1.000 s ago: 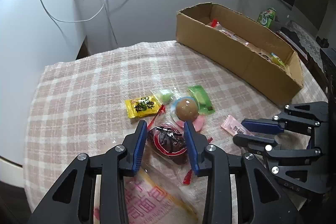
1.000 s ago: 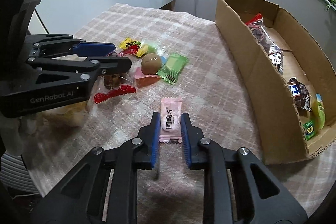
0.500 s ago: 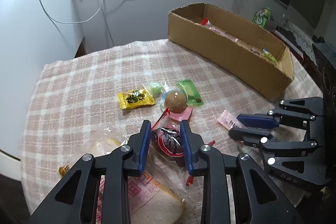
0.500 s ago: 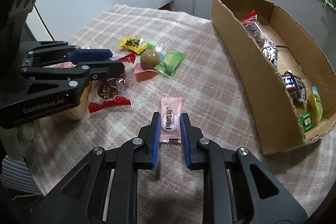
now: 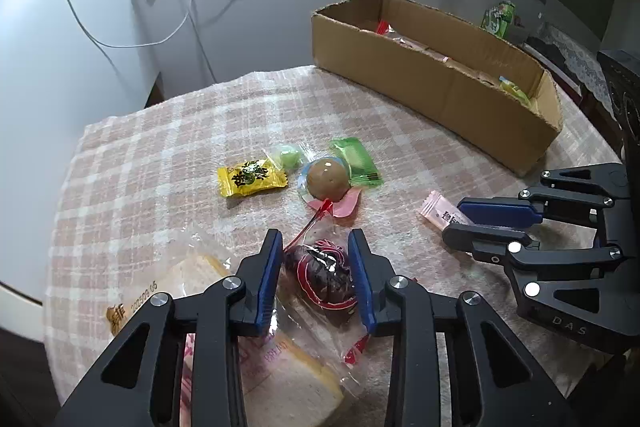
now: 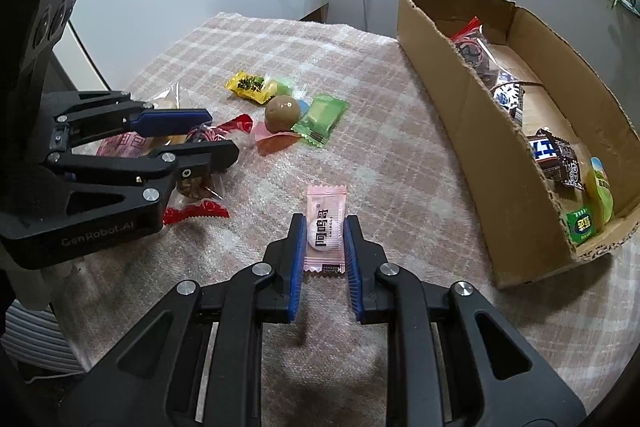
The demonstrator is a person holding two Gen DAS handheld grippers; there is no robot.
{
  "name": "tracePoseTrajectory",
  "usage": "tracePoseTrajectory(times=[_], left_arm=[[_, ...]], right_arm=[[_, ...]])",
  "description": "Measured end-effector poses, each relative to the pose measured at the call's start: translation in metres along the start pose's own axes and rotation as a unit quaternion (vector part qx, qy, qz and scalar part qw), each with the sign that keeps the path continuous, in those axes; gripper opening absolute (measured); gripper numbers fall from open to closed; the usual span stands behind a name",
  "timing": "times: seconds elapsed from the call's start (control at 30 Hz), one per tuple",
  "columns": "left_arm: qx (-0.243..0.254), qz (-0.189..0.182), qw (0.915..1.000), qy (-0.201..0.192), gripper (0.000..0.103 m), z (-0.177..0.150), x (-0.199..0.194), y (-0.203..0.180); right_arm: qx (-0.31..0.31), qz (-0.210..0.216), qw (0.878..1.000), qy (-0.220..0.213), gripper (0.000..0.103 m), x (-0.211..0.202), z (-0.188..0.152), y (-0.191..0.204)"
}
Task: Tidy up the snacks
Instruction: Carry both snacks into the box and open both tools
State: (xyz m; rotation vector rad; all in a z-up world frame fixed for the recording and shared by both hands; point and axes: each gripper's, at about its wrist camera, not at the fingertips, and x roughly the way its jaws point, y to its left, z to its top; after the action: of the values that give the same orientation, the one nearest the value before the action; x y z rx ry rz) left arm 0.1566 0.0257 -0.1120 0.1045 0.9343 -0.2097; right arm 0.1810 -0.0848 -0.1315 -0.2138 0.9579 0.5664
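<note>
A clear packet with red ends and a dark snack (image 5: pixel 324 275) sits between the blue pads of my left gripper (image 5: pixel 316 247), lifted over a bagged bread slice (image 5: pixel 280 367). These jaws are opening a little while both pads still touch the packet. In the right wrist view the left gripper (image 6: pixel 222 133) holds that packet with its red end (image 6: pixel 196 215) hanging below. My right gripper (image 6: pixel 324 223) is shut on a pink wrapped candy (image 6: pixel 326 211) just above the checked cloth. The cardboard box (image 6: pixel 480 131) with several snacks inside lies to the right.
On the cloth lie a yellow candy (image 5: pixel 250 177), a pale green candy (image 5: pixel 290 157), a brown ball snack (image 5: pixel 328 179) on a pink wrapper and a green packet (image 5: pixel 356 161). The box (image 5: pixel 440 95) stands at the table's far right edge. Cables hang on the wall behind.
The left gripper has drawn back and up with the red packet between its pads, so more of the bread bag shows beneath. The right gripper and pink candy have stayed put.
</note>
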Motion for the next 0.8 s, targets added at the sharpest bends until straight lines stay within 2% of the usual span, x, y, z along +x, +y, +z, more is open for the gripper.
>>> tracePoseTrajectory(times=[0.37,0.8], left_arm=[[-0.029,-0.021,0.9987,-0.037,0.03,0.007,-0.029,-0.001],[-0.034,-0.046,0.9944,-0.089,0.03,0.037,-0.055,-0.015]], right_arm=[[0.009,0.01,0.999,-0.031,0.019,-0.027,0.002,-0.002],[0.021,0.01,0.996,-0.081,0.019,-0.072,0.012,-0.015]])
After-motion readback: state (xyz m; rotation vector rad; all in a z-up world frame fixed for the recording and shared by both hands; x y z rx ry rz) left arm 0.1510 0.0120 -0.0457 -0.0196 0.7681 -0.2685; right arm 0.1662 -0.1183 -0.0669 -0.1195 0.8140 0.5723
